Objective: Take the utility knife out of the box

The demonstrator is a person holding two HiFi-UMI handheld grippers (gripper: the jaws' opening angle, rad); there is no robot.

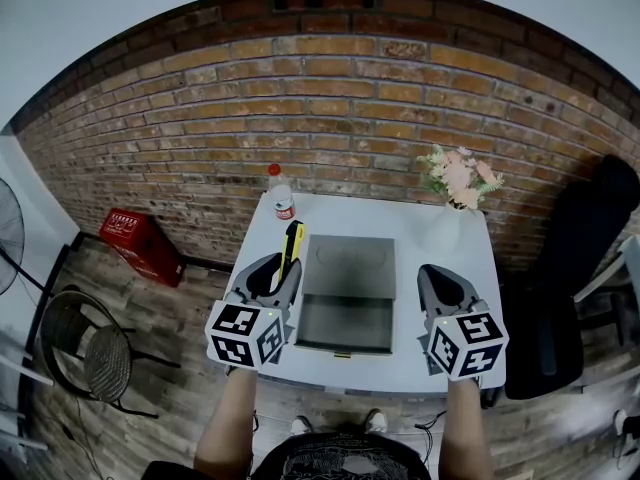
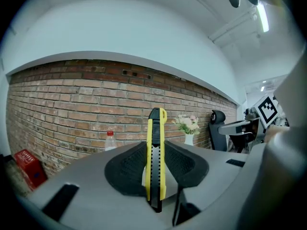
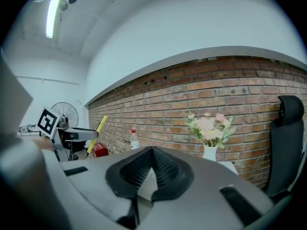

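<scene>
L hand-held gripper pinches utility knife; R hand-held gripper prob. closed.

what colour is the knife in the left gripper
The knife is yellow with a black middle strip, best seen in the left gripper view.

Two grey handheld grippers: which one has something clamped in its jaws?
The left gripper: its jaws are shut on the yellow-and-black utility knife. The right gripper has its jaws together with nothing between them.

Yellow-and-black utility knife clamped in my left gripper, pointing away from me, grey box lying open just to its right
</scene>
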